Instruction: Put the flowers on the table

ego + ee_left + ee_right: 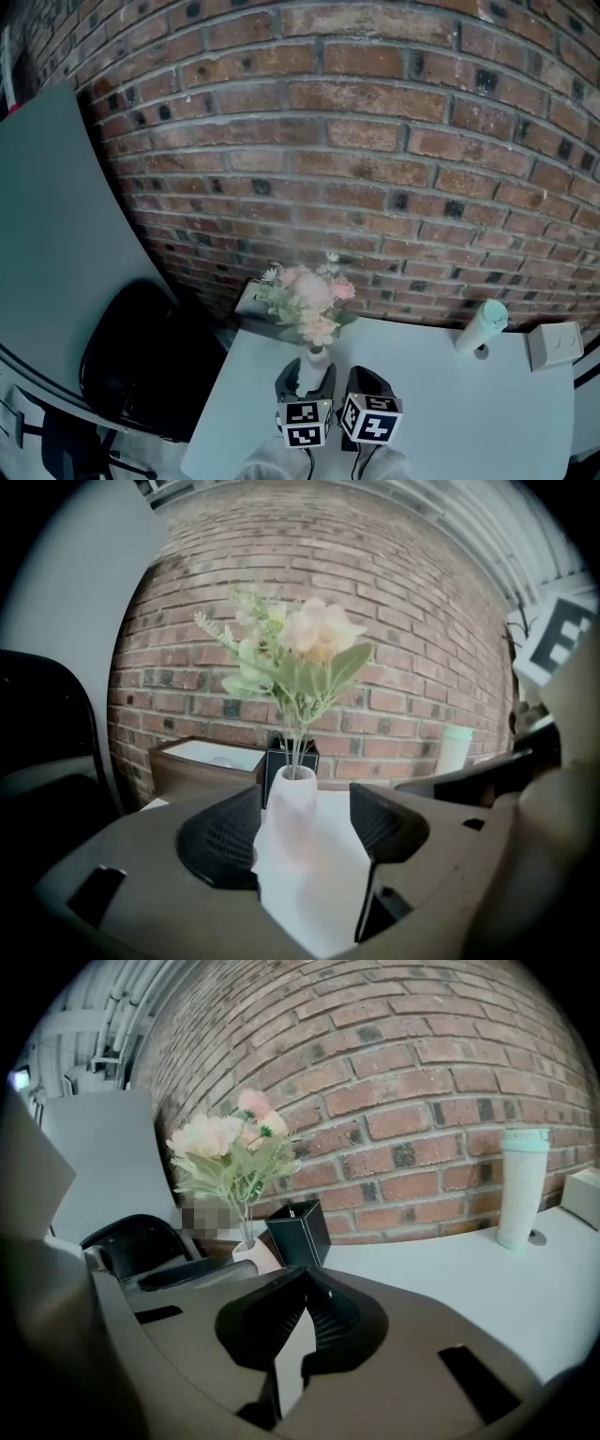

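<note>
We see the white vase (298, 822) standing up on the pale bench (450, 412). It is near the back edge, close to the brick wall (375, 141). The pink and white flowers (302, 649) stick up out of the vase, with green leaves all around them.

The left tongs (307, 803) are spread wide. The vase stands between their two black pads. The pads sit close on each side and do not squeeze it, so the vase rests on the bench by itself.

The right tongs (305, 1283) are pinched together at the tips, and nothing is in them. They hang just beside the left tongs, over the bench.

Right behind the vase is a small black square pot (300, 1232). Next to it is a brown box (202, 766) that is white inside.

Far off to the right, by the wall, stands a tall mint-green cup (520, 1185). A small white box (555, 345) sits near it at the corner of the bench. A black chair (131, 356) is on the floor to the left of the bench.
</note>
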### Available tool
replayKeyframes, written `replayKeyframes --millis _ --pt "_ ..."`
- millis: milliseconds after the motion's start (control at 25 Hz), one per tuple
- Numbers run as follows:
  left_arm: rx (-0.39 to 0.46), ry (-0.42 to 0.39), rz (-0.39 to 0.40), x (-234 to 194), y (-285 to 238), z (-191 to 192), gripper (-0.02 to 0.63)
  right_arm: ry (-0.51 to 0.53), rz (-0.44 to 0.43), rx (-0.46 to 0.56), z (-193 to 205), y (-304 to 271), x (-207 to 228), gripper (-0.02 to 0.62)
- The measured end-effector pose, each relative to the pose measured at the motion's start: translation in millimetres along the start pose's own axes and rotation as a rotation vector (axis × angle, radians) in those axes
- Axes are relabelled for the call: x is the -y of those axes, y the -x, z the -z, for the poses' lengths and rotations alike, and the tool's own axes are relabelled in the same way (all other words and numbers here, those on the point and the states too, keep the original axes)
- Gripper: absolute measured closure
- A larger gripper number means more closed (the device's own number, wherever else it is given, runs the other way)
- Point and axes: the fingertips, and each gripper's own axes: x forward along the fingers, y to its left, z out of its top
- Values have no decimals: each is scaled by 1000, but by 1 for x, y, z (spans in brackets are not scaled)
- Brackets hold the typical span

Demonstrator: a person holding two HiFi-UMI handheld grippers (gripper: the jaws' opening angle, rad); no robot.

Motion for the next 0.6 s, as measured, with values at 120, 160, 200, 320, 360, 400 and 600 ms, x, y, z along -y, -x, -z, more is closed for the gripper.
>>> replayKeyframes --millis 120,160,200,320,360,400,600 --pt "24 -15 36 11 22 -12 307 -5 19 5 2 23 -6 572" --pt "25 -16 47 13 30 -15 307 -9 26 8 3 30 -9 572" --pt "22 -13 57 15 38 -16 308 -14 34 10 4 37 -10 572" --pt "14 -6 60 15 63 -23 383 -43 64 14 6 61 -14 571" --pt "15 -12 53 13 73 -26 469 -57 67 15 6 69 -18 571" --pt "15 -20 50 12 83 -29 519 -67 66 17 6 76 -23 571" --pt "-20 -54 103 14 138 -32 584 -47 62 21 12 114 -62 572"
